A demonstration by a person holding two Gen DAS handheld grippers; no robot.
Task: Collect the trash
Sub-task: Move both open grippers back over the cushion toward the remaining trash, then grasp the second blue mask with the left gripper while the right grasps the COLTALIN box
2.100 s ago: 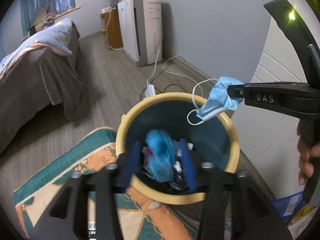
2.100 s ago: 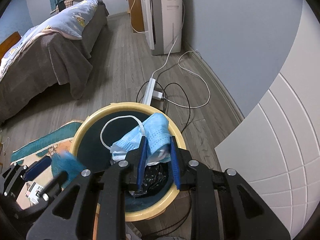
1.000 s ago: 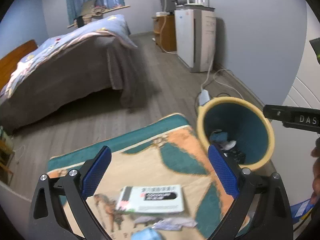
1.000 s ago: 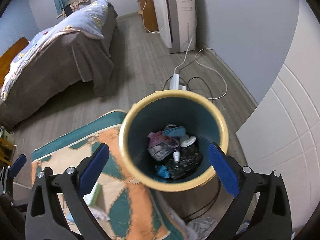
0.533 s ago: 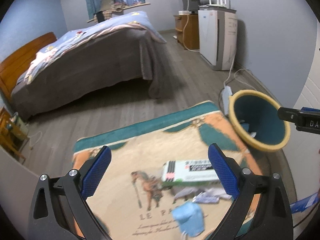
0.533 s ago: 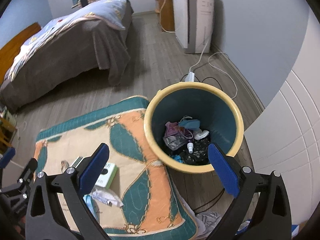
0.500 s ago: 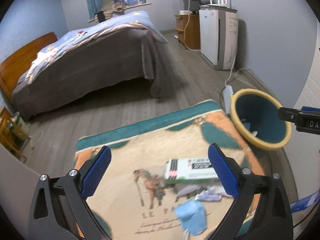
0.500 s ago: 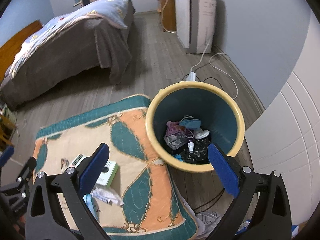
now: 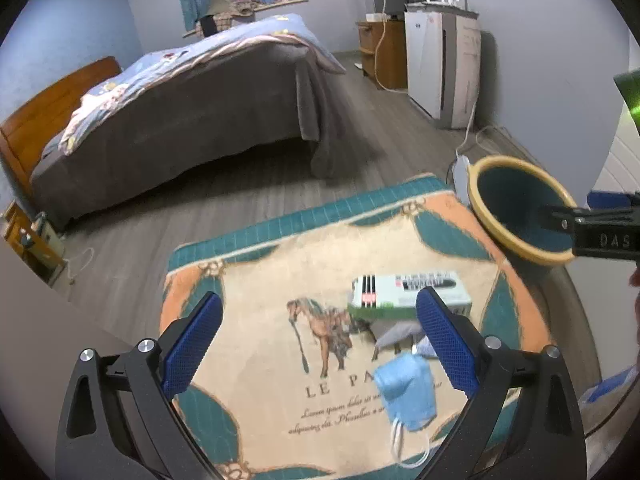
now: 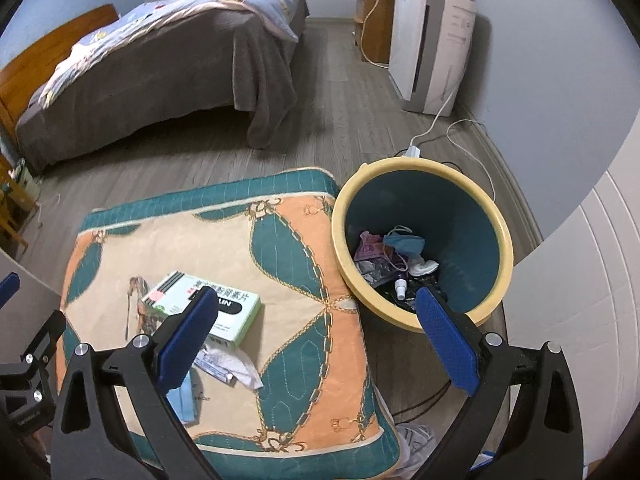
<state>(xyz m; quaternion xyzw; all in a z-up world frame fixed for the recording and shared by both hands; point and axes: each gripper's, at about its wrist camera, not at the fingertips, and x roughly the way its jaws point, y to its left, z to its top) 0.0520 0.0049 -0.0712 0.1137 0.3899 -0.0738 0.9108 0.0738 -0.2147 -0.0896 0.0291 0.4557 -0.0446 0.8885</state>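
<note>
A yellow-rimmed teal bin (image 10: pixel 424 168) (image 9: pixel 480 196) stands on the floor at the right of a patterned cushion (image 10: pixel 296 248) (image 9: pixel 256 280); it holds a blue mask, wrappers and a small bottle. On the cushion lie a green-and-white medicine box (image 10: pixel 228 316) (image 9: pixel 404 292), a crumpled white wrapper (image 10: pixel 236 366) and a blue face mask (image 9: pixel 406 386) (image 10: pixel 182 398). My left gripper (image 9: pixel 318 336) is open above the cushion, the mask just inside its right finger. My right gripper (image 10: pixel 316 330) is open, spanning from the box to the bin's near rim.
A bed (image 9: pixel 192 96) with a grey cover fills the back left. A white appliance (image 10: pixel 432 44) stands by the far wall, with a power strip and cables (image 10: pixel 452 136) behind the bin. A curved white wall (image 10: pixel 580 280) is on the right.
Both grippers have let their trash fall into the bin, opened wide and drawn back. The left swung left over the cushion; the box, wrapper and another mask came into view.
</note>
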